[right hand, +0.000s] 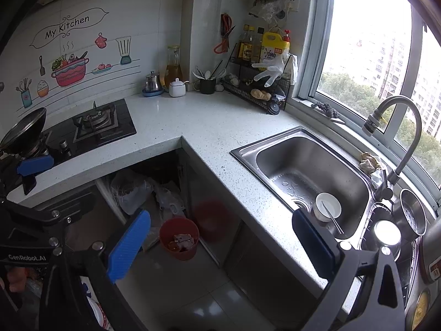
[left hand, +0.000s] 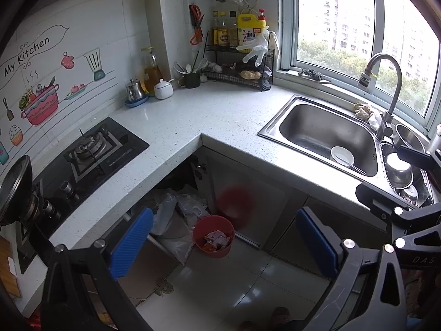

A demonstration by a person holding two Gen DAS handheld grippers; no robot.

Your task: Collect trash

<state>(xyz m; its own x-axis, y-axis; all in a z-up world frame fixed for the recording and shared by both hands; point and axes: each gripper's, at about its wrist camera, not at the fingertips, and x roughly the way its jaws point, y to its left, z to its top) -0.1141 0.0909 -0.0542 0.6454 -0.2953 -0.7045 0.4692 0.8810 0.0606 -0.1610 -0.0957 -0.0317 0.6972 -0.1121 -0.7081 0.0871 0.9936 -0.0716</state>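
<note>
A red trash bin [left hand: 213,238] stands on the floor in the counter's inner corner, with crumpled wrappers [left hand: 216,240] inside. It also shows in the right wrist view [right hand: 179,238]. My left gripper [left hand: 224,244] is open and empty, held high above the floor with the bin between its blue pads [left hand: 132,242]. My right gripper [right hand: 222,245] is open and empty, above the counter edge by the sink. The right gripper also shows at the right edge of the left wrist view [left hand: 397,193].
The L-shaped speckled counter [left hand: 193,115] holds a gas stove [left hand: 91,149], a steel sink [left hand: 325,135] with a white bowl [left hand: 342,156], and a condiment rack [left hand: 239,63]. Plastic bags [left hand: 176,209] fill the open cabinet beside the bin. A wok [right hand: 24,129] sits at left.
</note>
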